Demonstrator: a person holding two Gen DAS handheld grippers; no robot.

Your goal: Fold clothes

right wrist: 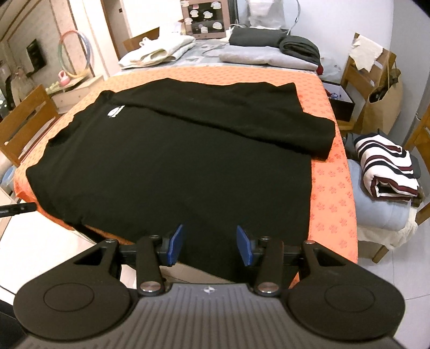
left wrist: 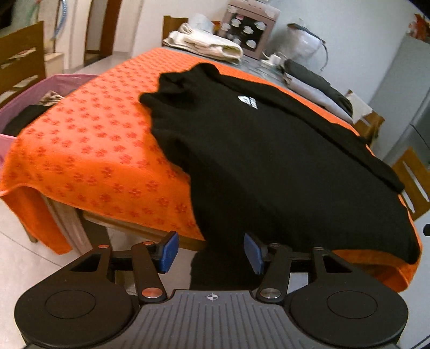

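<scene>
A black long-sleeved top (left wrist: 268,161) with a small white logo lies spread on the orange patterned cloth (left wrist: 88,150) over the table. Its hem hangs over the near edge. One sleeve is folded across the body on the far side (right wrist: 228,115). My left gripper (left wrist: 211,252) is open at the hem's left part, with dark fabric hanging between its blue pads. My right gripper (right wrist: 209,245) is open at the near edge of the black top (right wrist: 174,166), its pads over the hem.
Folded cream clothes (right wrist: 158,49), grey and dark folded clothes (right wrist: 268,51) and a picture box (right wrist: 205,18) lie at the table's far end. A pink basket (left wrist: 32,102) stands left. A striped folded garment (right wrist: 387,166) rests on a seat at right. Wooden chairs (right wrist: 24,120) surround the table.
</scene>
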